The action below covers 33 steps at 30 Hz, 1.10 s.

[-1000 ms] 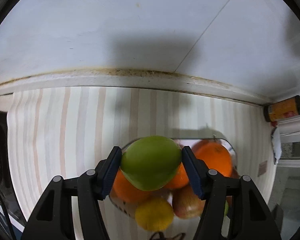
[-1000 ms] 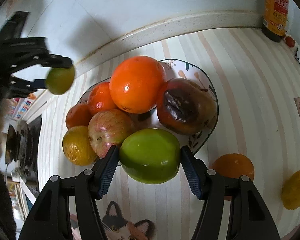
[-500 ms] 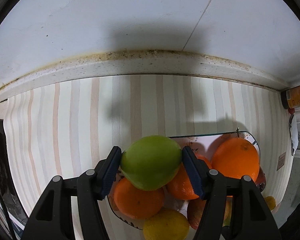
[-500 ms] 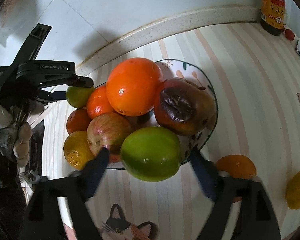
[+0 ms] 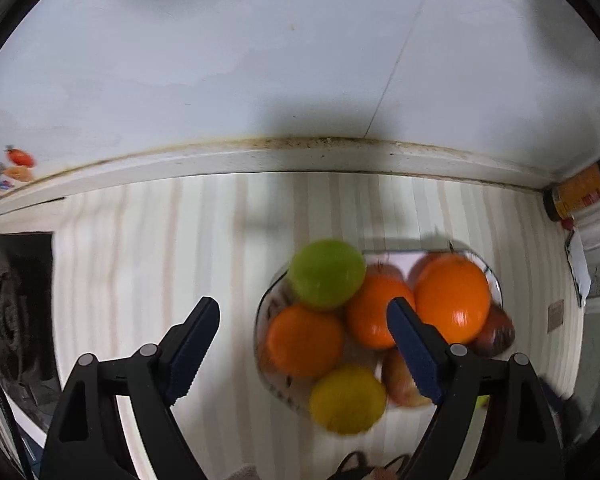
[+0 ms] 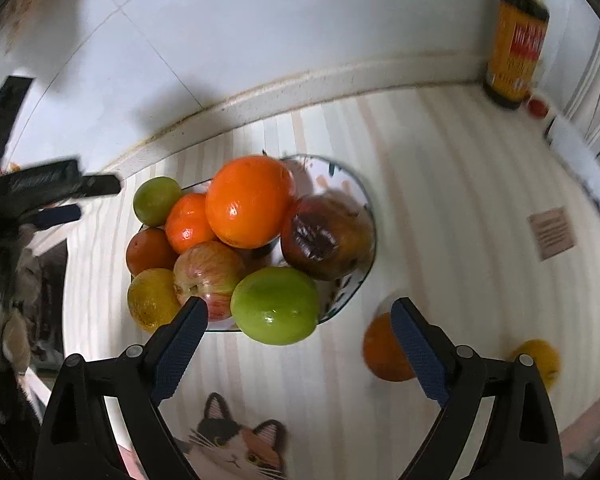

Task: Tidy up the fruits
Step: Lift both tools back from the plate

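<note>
Looking down the left wrist view, the left gripper (image 5: pixel 302 316) has just been opening; its jaws stand wide with nothing gripped. A small green fruit (image 5: pixel 327 274) lies beyond the fingertips on the bowl's (image 5: pixel 262 312) far-left rim, blurred, roundish, so its long axis is probably not readable.

From the right wrist view, the right gripper (image 6: pixel 298 314) has likewise just been opening, jaws spread and empty. A larger green fruit (image 6: pixel 275 305) sits between and just beyond the tips at the bowl's (image 6: pixel 364 200) near edge, slightly wider than tall.
</note>
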Each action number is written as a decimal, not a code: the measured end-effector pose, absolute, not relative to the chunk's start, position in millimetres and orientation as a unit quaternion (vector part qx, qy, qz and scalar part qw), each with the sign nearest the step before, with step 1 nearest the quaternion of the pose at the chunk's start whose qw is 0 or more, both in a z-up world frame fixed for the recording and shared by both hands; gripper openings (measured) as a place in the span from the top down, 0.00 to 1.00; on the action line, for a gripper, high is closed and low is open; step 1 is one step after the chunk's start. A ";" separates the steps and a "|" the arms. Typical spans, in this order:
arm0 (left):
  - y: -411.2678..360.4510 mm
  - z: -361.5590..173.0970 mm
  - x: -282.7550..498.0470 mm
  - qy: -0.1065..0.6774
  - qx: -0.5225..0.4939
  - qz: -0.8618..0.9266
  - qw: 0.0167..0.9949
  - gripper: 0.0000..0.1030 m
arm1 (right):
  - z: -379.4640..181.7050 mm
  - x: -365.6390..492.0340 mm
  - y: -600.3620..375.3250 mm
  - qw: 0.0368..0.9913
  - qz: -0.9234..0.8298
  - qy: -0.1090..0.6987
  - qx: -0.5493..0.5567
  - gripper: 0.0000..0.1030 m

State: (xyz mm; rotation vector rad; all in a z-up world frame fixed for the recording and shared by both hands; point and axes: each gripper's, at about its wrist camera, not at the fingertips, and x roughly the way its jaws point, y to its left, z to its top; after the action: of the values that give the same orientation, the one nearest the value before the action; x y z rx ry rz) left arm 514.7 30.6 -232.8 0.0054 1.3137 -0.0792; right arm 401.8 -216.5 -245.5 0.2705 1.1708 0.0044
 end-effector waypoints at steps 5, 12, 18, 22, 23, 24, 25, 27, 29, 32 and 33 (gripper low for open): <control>34.8 -209.7 458.6 0.586 0.003 -0.026 0.810 0.17 | -218.7 389.1 -211.0 0.837 -0.001 0.540 0.091 0.08; 43.0 -183.0 399.6 0.557 -0.002 -0.001 0.831 0.17 | -182.0 359.0 -206.6 0.852 -0.003 0.519 0.063 0.08; 40.3 -152.5 358.9 0.534 -0.006 -0.006 0.846 0.17 | -147.5 324.9 -207.4 0.865 0.005 0.499 0.052 0.08; 39.3 -125.4 335.9 0.512 -0.010 -0.009 0.859 0.17 | -117.6 297.4 -205.6 0.877 0.011 0.478 0.046 0.08; 38.7 -118.2 330.2 0.507 -0.009 -0.009 0.862 0.17 | -111.6 292.0 -205.1 0.879 0.012 0.474 0.044 0.08; 38.2 -110.2 323.8 0.500 -0.009 -0.009 0.866 0.17 | -105.0 286.1 -204.3 0.882 0.014 0.469 0.043 0.08; 38.0 -104.0 318.9 0.495 -0.009 -0.008 0.869 0.17 | -98.1 280.4 -203.8 0.885 0.015 0.464 0.041 0.08; 36.3 -88.9 308.4 0.481 -0.007 -0.012 0.877 0.17 | -83.2 267.2 -202.6 0.890 0.017 0.455 0.038 0.08; 35.3 -77.6 299.7 0.469 -0.002 -0.013 0.883 0.17 | -69.5 255.9 -202.0 0.894 0.020 0.446 0.040 0.08; 33.2 -62.2 287.0 0.457 -0.001 -0.018 0.889 0.17 | -48.3 238.7 -202.1 0.902 0.016 0.430 0.036 0.08; 32.1 -57.6 282.5 0.455 0.000 -0.021 0.890 0.17 | -43.3 235.1 -201.9 0.904 0.015 0.426 0.035 0.08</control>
State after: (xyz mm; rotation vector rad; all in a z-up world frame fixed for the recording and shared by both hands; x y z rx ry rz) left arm 282.5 32.1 -57.6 -0.0003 0.9452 -0.0444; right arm 235.1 -201.9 -43.3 0.0715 0.8812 0.0315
